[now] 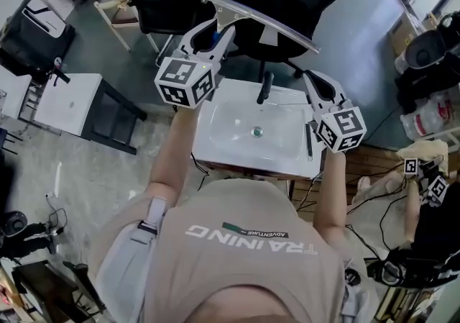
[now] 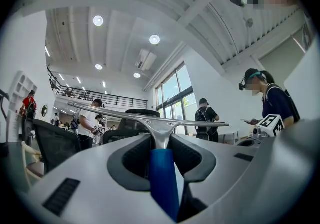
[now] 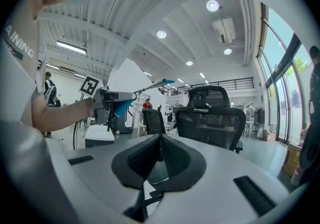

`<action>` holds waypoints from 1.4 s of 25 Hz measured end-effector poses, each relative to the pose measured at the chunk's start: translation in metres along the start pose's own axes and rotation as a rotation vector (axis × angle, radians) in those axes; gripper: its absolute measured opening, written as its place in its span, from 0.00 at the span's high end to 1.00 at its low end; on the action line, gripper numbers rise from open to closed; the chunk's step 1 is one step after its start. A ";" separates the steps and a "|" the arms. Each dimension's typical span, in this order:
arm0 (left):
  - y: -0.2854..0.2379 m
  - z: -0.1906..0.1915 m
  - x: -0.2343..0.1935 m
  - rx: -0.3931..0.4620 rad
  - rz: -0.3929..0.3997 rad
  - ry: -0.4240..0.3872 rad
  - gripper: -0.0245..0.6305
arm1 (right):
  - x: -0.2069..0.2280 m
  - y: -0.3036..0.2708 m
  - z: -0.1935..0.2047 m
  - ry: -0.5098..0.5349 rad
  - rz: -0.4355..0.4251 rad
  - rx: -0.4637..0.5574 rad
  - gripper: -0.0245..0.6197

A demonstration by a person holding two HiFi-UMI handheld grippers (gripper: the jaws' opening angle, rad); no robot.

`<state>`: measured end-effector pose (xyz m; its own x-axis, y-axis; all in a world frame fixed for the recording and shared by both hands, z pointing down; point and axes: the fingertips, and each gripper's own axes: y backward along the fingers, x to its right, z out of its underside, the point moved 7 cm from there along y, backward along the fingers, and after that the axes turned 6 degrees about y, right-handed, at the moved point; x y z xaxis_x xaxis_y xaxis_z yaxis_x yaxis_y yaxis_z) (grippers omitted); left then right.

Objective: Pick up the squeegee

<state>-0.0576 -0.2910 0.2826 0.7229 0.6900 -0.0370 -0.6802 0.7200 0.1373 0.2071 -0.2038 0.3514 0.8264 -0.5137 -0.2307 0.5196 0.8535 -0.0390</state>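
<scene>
By sink (image 1: 282, 150) seen only overhead, L gripper (image 2: 161, 140) clamps squeegee (image 2: 150, 117).

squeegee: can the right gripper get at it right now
Probably yes: the squeegee is held up in open air by the left gripper, nothing between it and the right gripper, whose fingers look shut.

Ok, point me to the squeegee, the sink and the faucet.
squeegee (image 2: 162, 168), left gripper view, on its blue handle.
sink (image 1: 223, 127), head view, on the bare left side of the white basin.
faucet (image 1: 265, 88), head view, midway along the dark spout.
</scene>
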 end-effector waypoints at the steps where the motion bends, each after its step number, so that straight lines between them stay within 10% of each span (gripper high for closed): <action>1: 0.000 0.000 0.000 0.001 0.000 0.001 0.77 | 0.001 0.001 -0.001 0.002 0.002 0.003 0.90; 35: -0.007 -0.014 0.008 0.076 -0.014 0.016 0.77 | -0.008 0.003 -0.029 0.046 -0.006 0.065 0.90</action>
<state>-0.0487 -0.2889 0.2675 0.7298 0.6814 -0.0552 -0.6584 0.7223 0.2118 0.1955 -0.1944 0.3253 0.8133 -0.5127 -0.2751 0.5385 0.8423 0.0224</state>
